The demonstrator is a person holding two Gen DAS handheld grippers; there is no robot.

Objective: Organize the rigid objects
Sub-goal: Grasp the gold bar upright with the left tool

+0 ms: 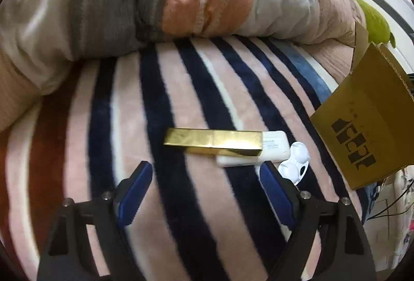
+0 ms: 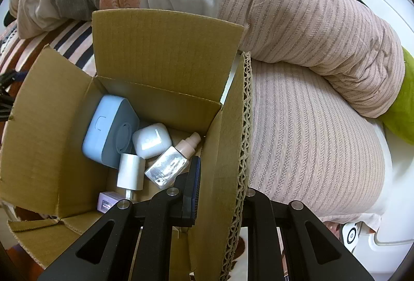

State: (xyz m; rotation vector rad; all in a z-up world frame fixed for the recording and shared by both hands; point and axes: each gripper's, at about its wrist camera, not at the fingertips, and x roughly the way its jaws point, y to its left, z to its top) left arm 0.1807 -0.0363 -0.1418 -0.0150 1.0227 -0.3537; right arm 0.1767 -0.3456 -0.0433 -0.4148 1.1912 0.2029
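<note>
Left hand-held gripper (image 1: 205,184) lining up on the gold box (image 1: 213,142) while the right steadies the cardboard box (image 2: 160,53).

The left is hanging spread and empty just short of the gold box, which is lying on the striped bed blanket (image 1: 181,89) touching a white case (image 1: 274,145). The right hand-held gripper (image 2: 220,190) is pinching the cardboard box's right wall. Next, probably: closing across the gold box's narrow width, then carrying it to the box.

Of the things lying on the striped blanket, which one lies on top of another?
The gold bar-shaped box. It rests across the flat white case, while the white contact lens case lies beside them on the blanket.
</note>
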